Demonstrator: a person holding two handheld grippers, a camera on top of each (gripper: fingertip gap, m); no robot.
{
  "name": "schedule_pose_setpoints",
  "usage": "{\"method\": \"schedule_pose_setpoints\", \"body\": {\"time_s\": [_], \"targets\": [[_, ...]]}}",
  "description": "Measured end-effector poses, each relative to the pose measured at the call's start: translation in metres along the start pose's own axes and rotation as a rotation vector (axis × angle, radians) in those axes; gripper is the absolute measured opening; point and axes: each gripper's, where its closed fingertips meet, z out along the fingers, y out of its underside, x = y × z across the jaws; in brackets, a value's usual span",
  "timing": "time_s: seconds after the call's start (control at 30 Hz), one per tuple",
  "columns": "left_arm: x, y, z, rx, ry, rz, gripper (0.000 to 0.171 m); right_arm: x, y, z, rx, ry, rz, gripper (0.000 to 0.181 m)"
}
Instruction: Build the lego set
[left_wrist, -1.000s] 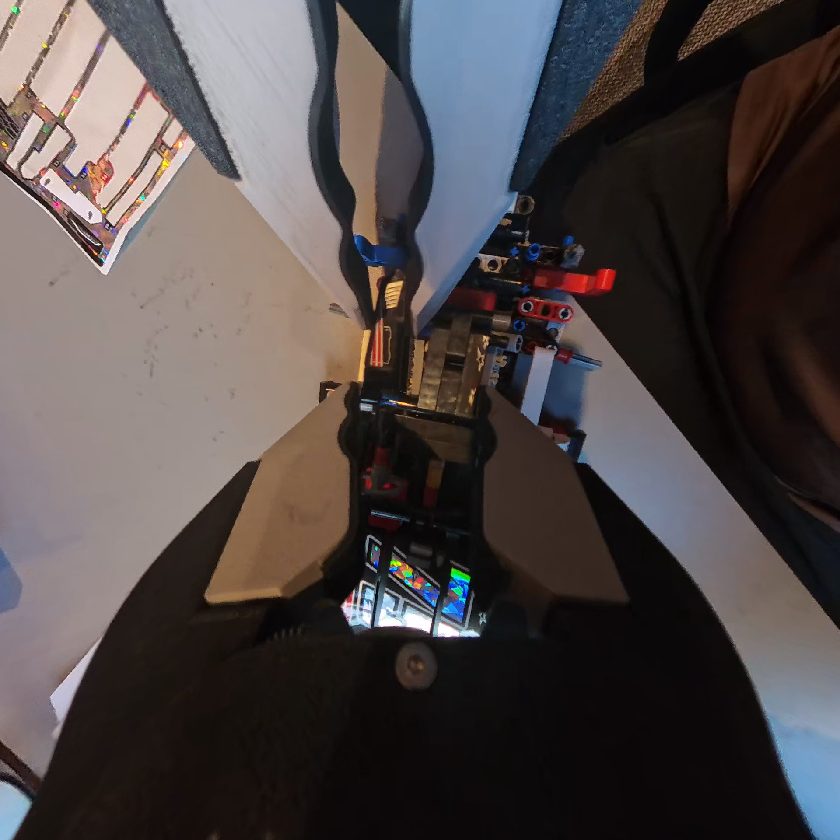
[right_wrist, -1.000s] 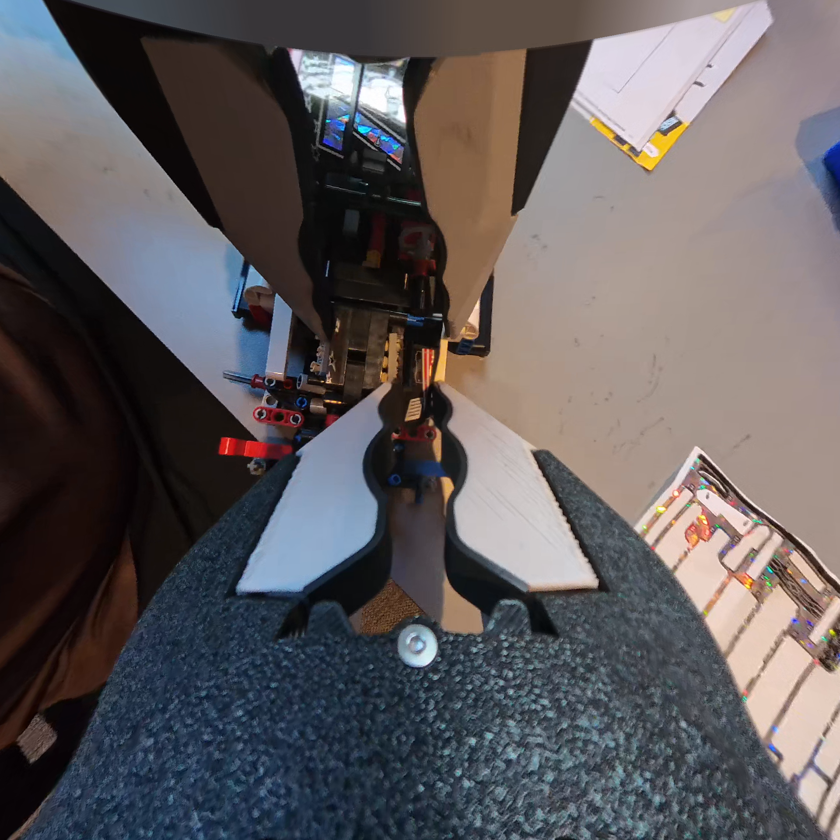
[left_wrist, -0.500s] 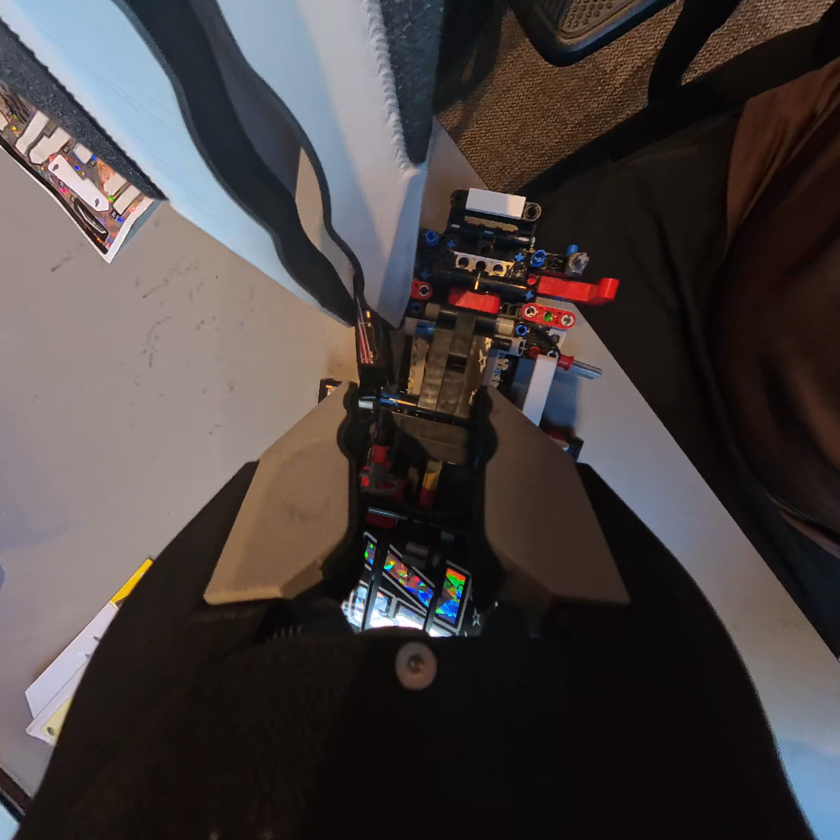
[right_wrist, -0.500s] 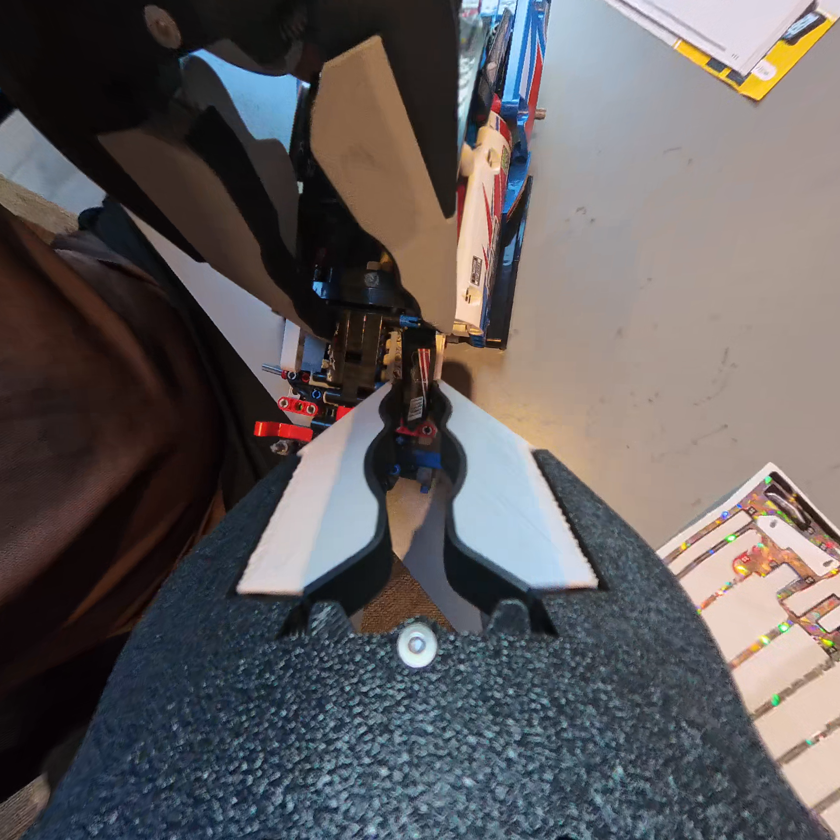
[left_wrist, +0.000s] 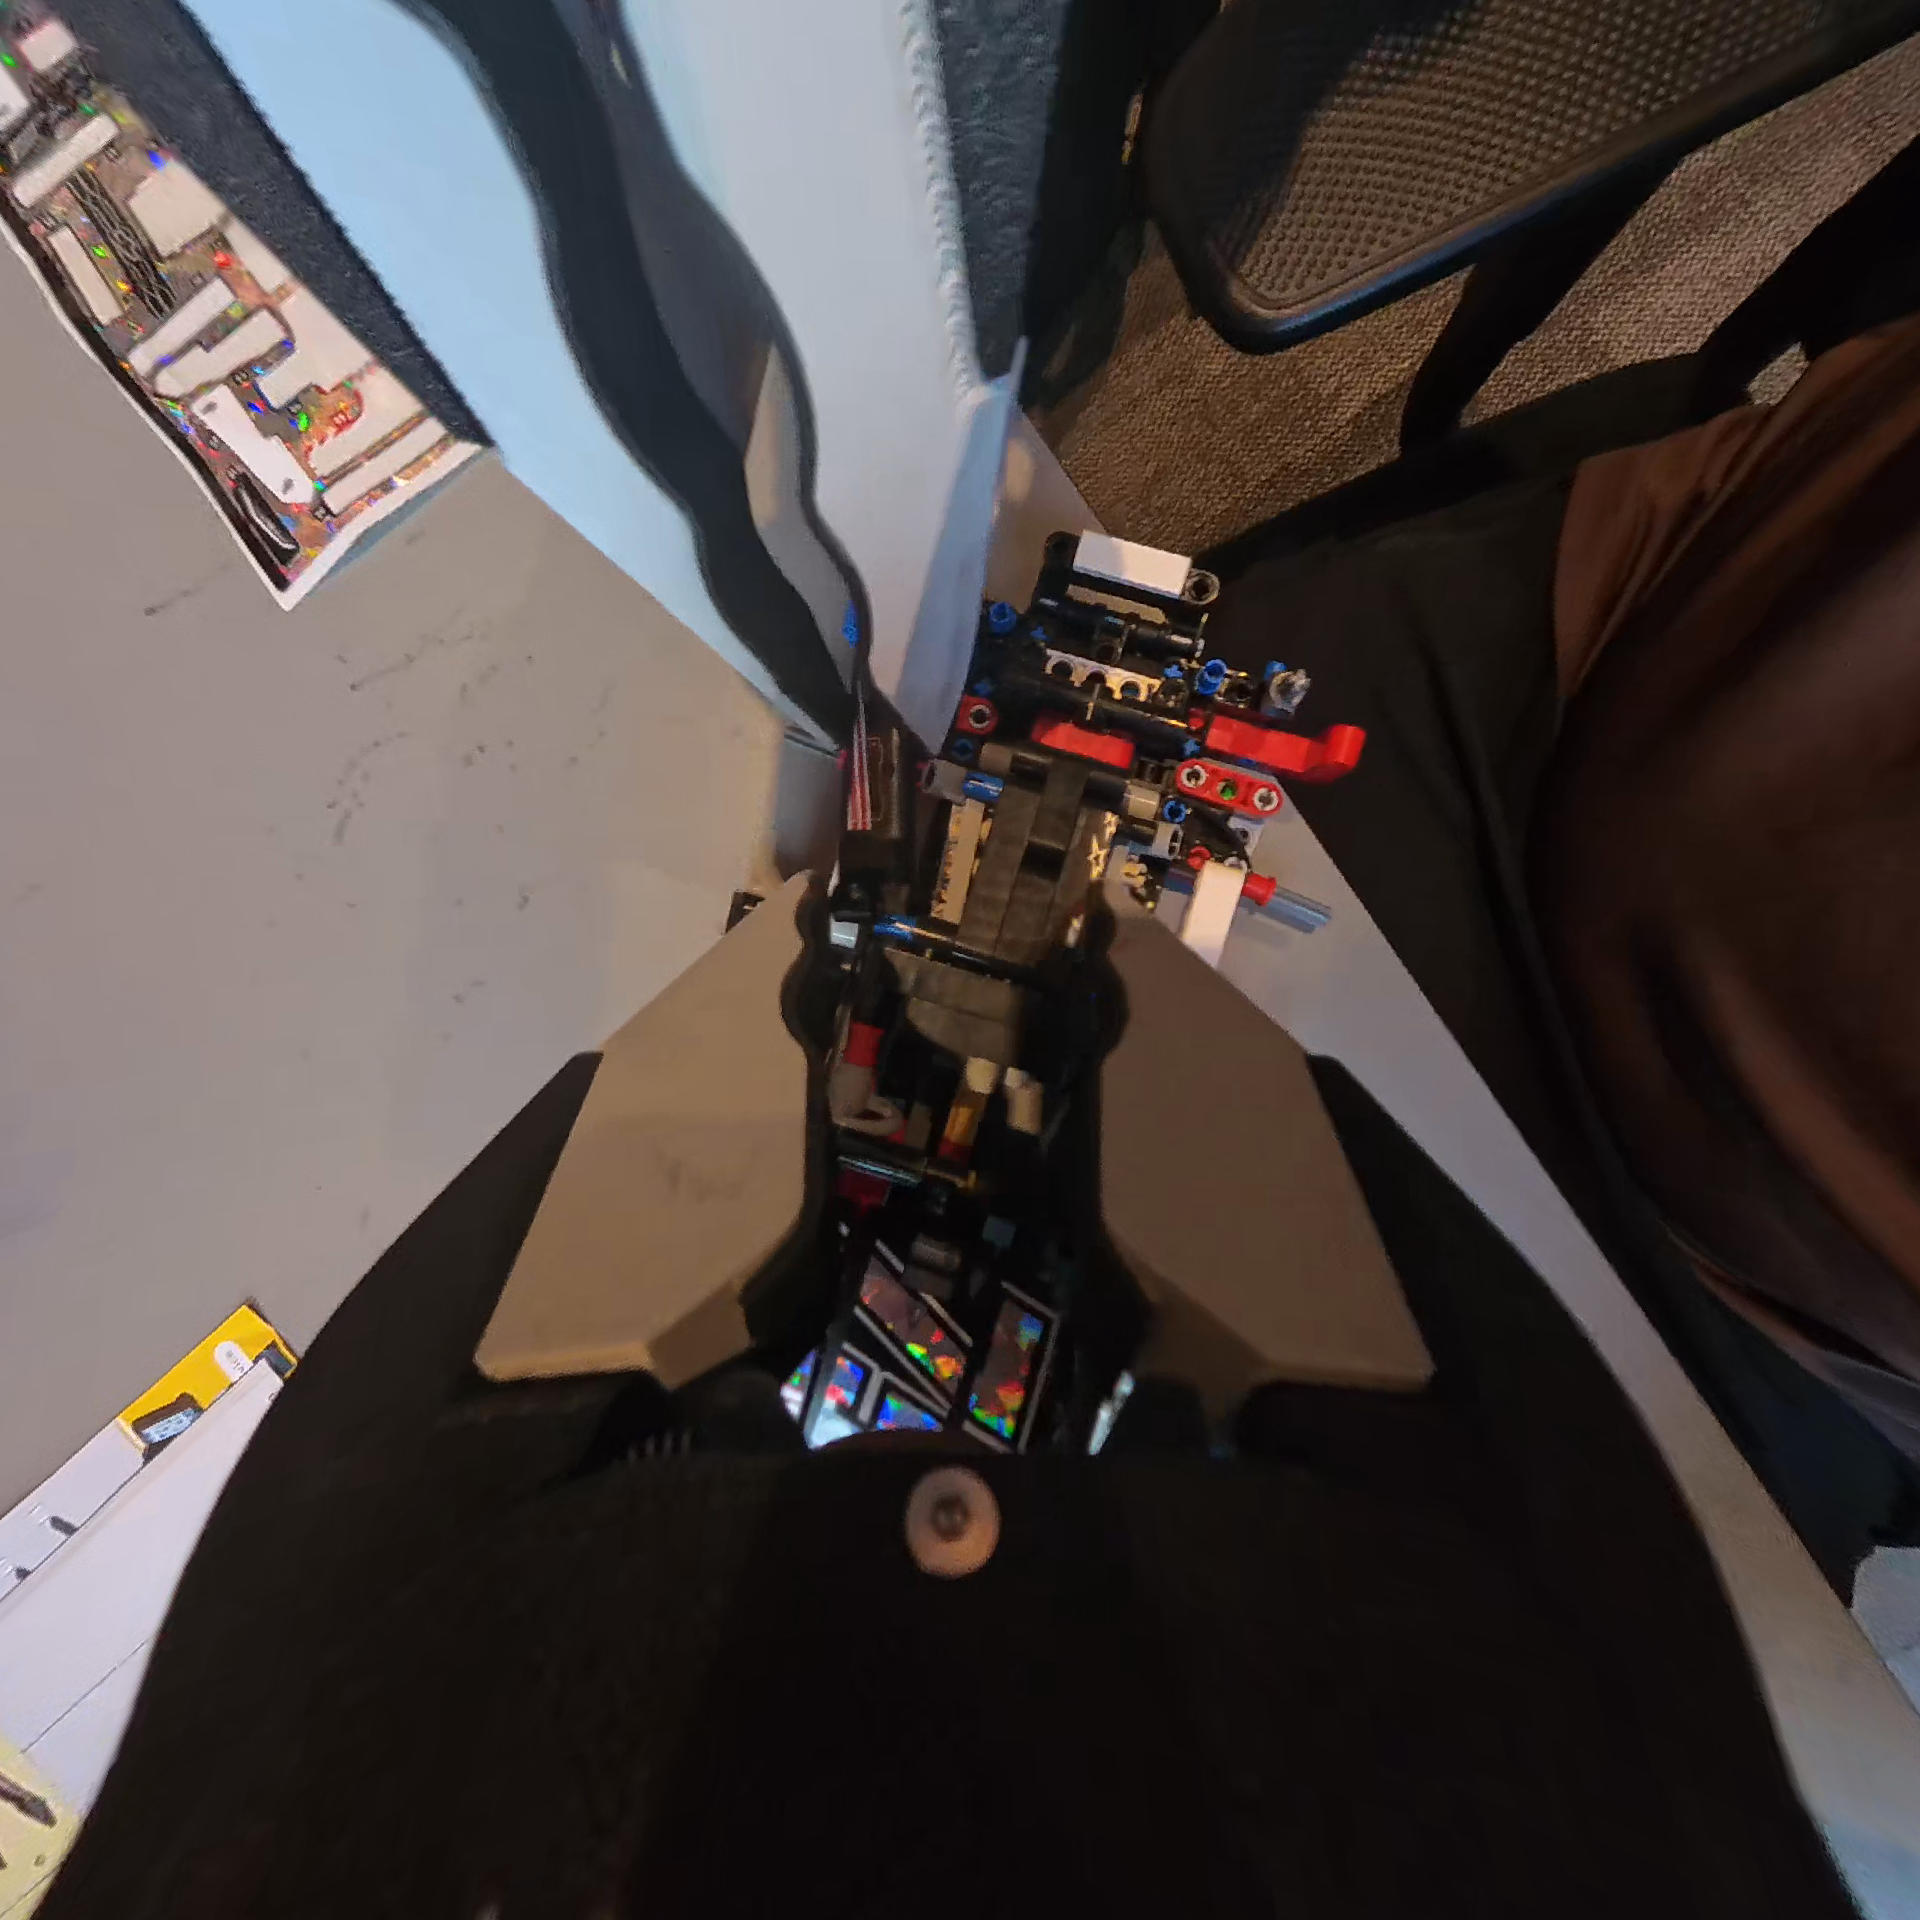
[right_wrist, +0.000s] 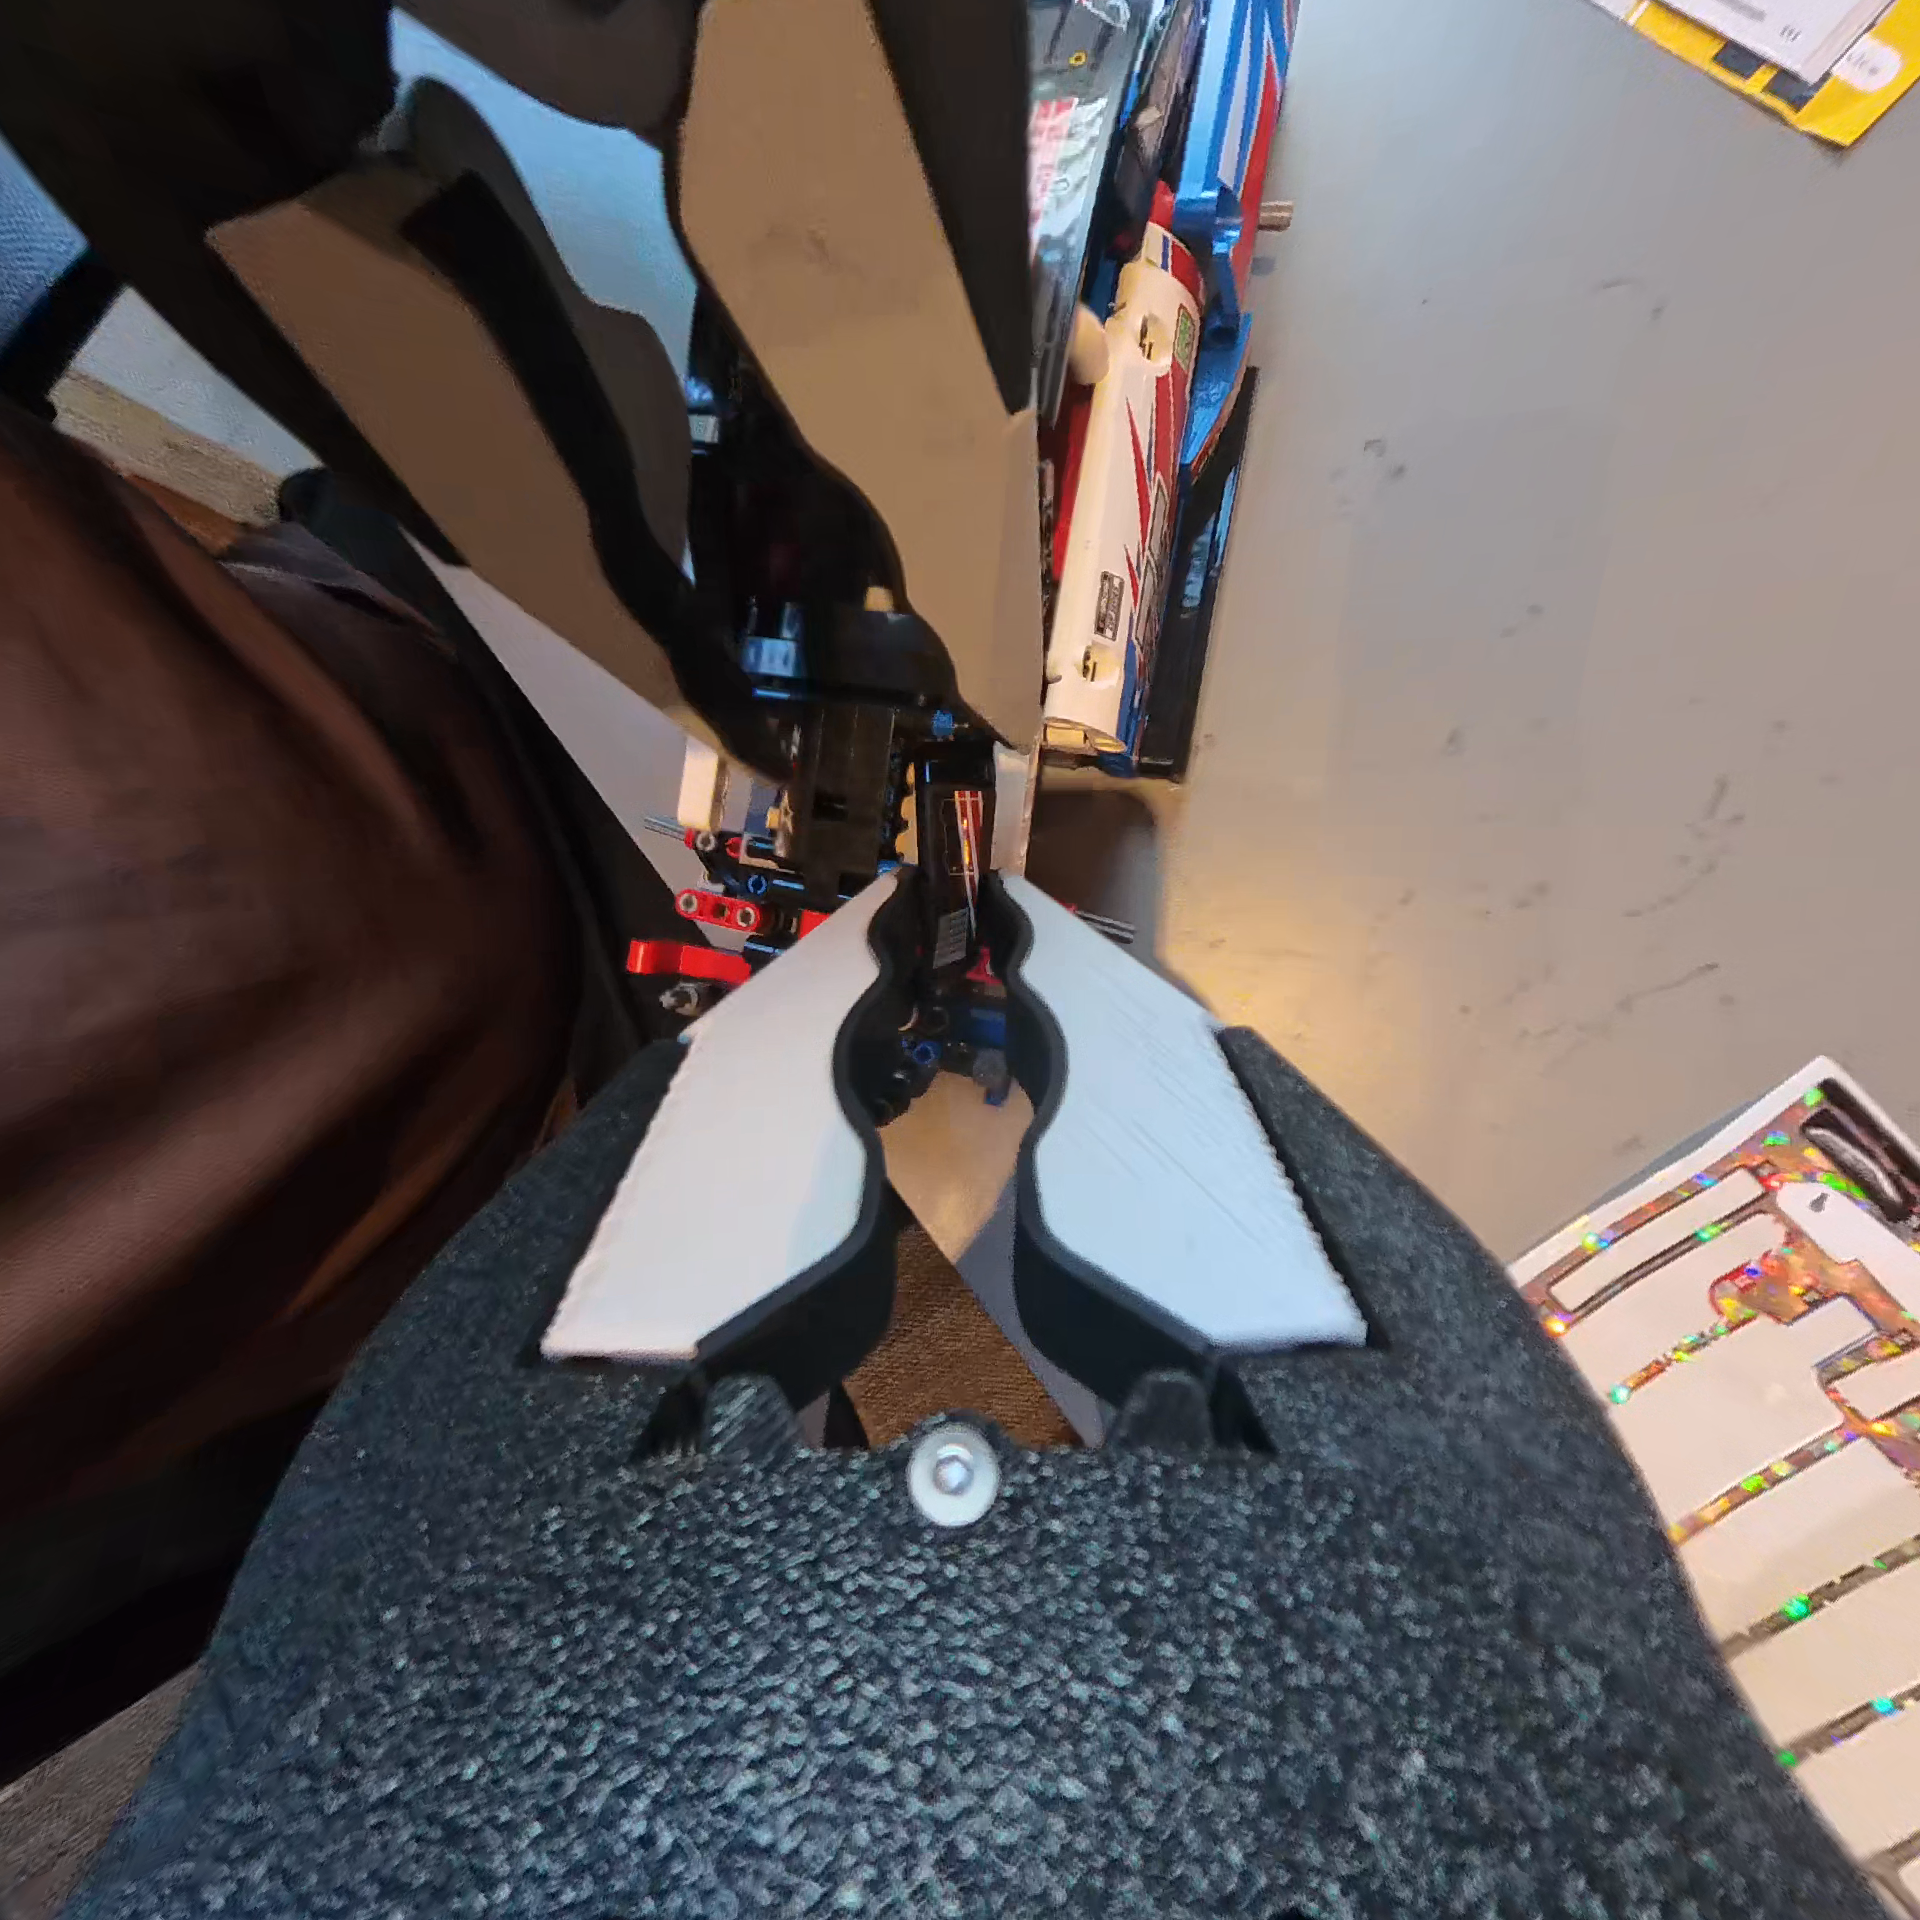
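Observation:
My left gripper (left_wrist: 956, 914) is shut on the black Lego car model (left_wrist: 1039, 831) and holds it at the table's edge. The model's far end carries red and blue pins and a red lever (left_wrist: 1283, 743). My right gripper (right_wrist: 948, 883) is shut on a small black panel with a red-and-white striped sticker (right_wrist: 951, 831). It holds the panel against the model's left side, as the left wrist view shows (left_wrist: 873, 779). In the right wrist view the left gripper's beige fingers (right_wrist: 862, 364) clamp the model, whose white, red and blue side (right_wrist: 1132, 499) shows.
A holographic sticker sheet (left_wrist: 208, 343) lies on the grey table (left_wrist: 312, 831), also in the right wrist view (right_wrist: 1766, 1351). A yellow-edged booklet (left_wrist: 208, 1361) lies near the left gripper. A person in brown clothing (left_wrist: 1714, 831) sits at the table edge, a chair base (left_wrist: 1403, 156) behind. Less than 4 cm separates the two grippers' tips.
The right gripper with the panel has shifted to the model's left side, uncovering the model's far end. The left gripper and model have tilted, so the car's side now shows in the right wrist view.

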Motion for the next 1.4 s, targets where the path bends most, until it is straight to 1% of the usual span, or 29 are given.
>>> {"method": "schedule_pose_setpoints", "body": {"time_s": [0.07, 0.13, 0.2, 0.37, 0.53, 0.7, 0.77, 0.83, 1.0, 1.03, 1.07, 1.2, 1.27, 1.4], "targets": [[-0.004, -0.001, -0.001, 0.008, -0.005, -0.003, 0.035, 0.0, 0.0, -0.001, 0.003, 0.018, -0.016, 0.013], [-0.011, 0.0, -0.001, 0.004, -0.03, 0.003, 0.014, -0.002, -0.002, -0.003, 0.012, 0.017, -0.029, 0.013], [-0.014, 0.0, -0.001, 0.002, -0.036, 0.001, 0.007, -0.003, -0.004, -0.005, 0.022, 0.032, -0.04, 0.013], [-0.017, -0.003, -0.004, 0.027, -0.044, -0.002, 0.005, -0.002, -0.007, -0.01, 0.085, 0.068, -0.056, 0.013], [-0.016, -0.007, -0.007, 0.078, -0.016, -0.006, 0.005, -0.005, -0.009, -0.013, 0.237, 0.105, -0.09, 0.013], [-0.016, -0.009, -0.006, 0.092, 0.007, -0.002, 0.005, -0.004, -0.009, -0.016, 0.361, 0.115, -0.053, 0.013], [-0.015, -0.008, -0.005, 0.085, 0.03, -0.018, 0.006, -0.005, -0.008, -0.014, 0.384, 0.095, -0.012, 0.013], [-0.017, -0.003, -0.005, 0.054, 0.018, -0.019, 0.006, -0.002, -0.005, -0.011, 0.386, 0.095, 0.037, 0.013], [-0.012, 0.011, -0.008, -0.009, 0.019, 0.005, 0.033, 0.0, 0.001, -0.007, 0.333, 0.167, 0.034, 0.012], [-0.011, 0.013, -0.007, -0.022, 0.014, 0.011, 0.042, 0.0, 0.001, -0.007, 0.321, 0.183, 0.029, 0.013], [-0.009, 0.011, -0.007, -0.015, 0.017, 0.013, 0.039, 0.001, 0.001, -0.007, 0.312, 0.194, 0.021, 0.012], [-0.003, 0.007, -0.004, -0.028, 0.027, 0.028, 0.041, 0.002, -0.002, -0.005, 0.274, 0.227, -0.003, 0.013], [-0.001, 0.007, -0.004, -0.038, 0.026, 0.034, 0.043, 0.003, -0.003, -0.003, 0.26, 0.234, -0.006, 0.013], [0.004, 0.012, -0.003, -0.082, 0.019, 0.065, 0.055, 0.002, -0.005, 0.0, 0.251, 0.226, -0.012, 0.013]]}}
